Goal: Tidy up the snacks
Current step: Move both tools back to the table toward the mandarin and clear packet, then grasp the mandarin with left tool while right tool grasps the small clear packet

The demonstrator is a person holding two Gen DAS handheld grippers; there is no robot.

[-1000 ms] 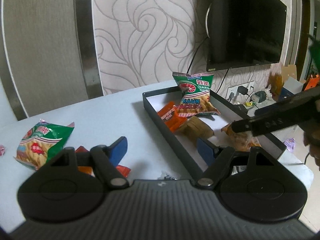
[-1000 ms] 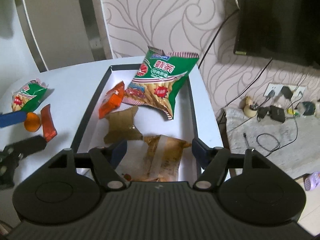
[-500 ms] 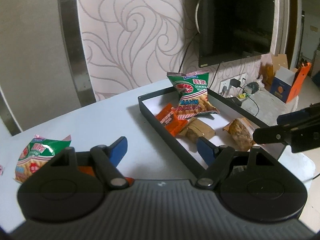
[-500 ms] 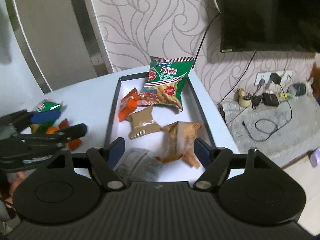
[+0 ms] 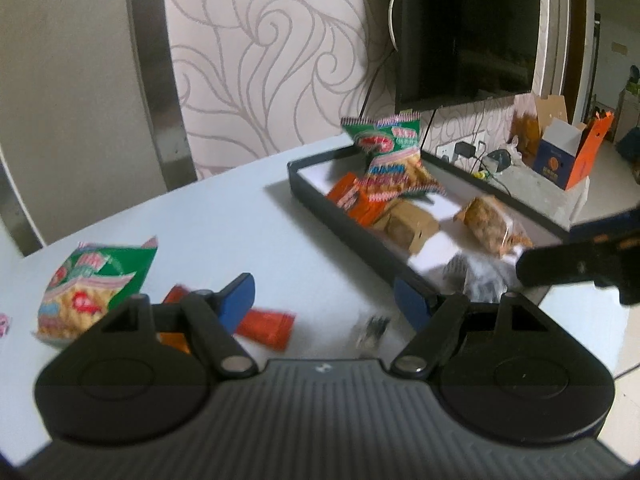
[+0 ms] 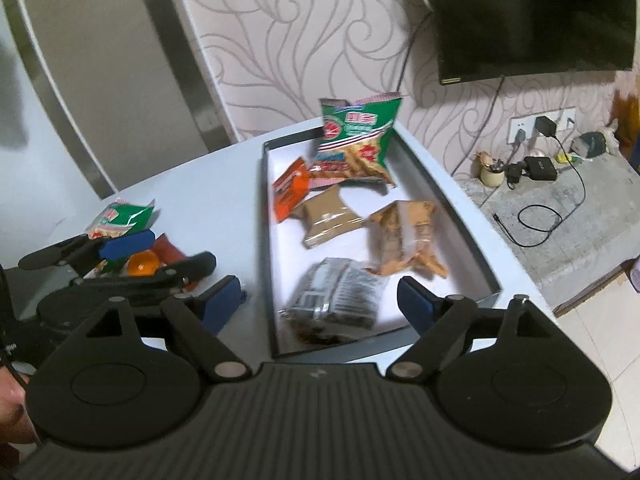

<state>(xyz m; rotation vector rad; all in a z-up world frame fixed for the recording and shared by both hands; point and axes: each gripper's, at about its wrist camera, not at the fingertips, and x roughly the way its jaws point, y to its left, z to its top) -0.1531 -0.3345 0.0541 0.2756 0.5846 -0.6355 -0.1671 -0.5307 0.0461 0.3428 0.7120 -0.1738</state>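
A black tray [image 6: 266, 240] with a white floor holds a green shrimp-chip bag [image 6: 356, 140], an orange packet [image 6: 290, 190], a brown packet [image 6: 326, 216], a tan see-through packet [image 6: 404, 236] and a silver-black packet [image 6: 340, 292]. My right gripper [image 6: 320, 302] hovers over the tray's near end. Its jaws are opening and its pads touch nothing. My left gripper [image 5: 326, 300] stands open above the table left of the tray [image 5: 344, 224]. Below it lie a red packet [image 5: 264, 324] and a small grey wrapper [image 5: 374, 326]. A second green bag [image 5: 92, 284] lies further left.
An orange round snack [image 6: 142, 266] lies under the left gripper's fingers [image 6: 124, 244]. The white table's rounded edge [image 6: 520, 264] runs close along the tray's right side. Beyond it, a low grey bench [image 6: 568, 200] carries chargers and cables. A television [image 5: 464, 32] hangs on the wall.
My right gripper has pulled back toward the tray's near end and widened, leaving the tan packet lying in the tray. The left gripper has shifted slightly, and more of the loose snacks show.
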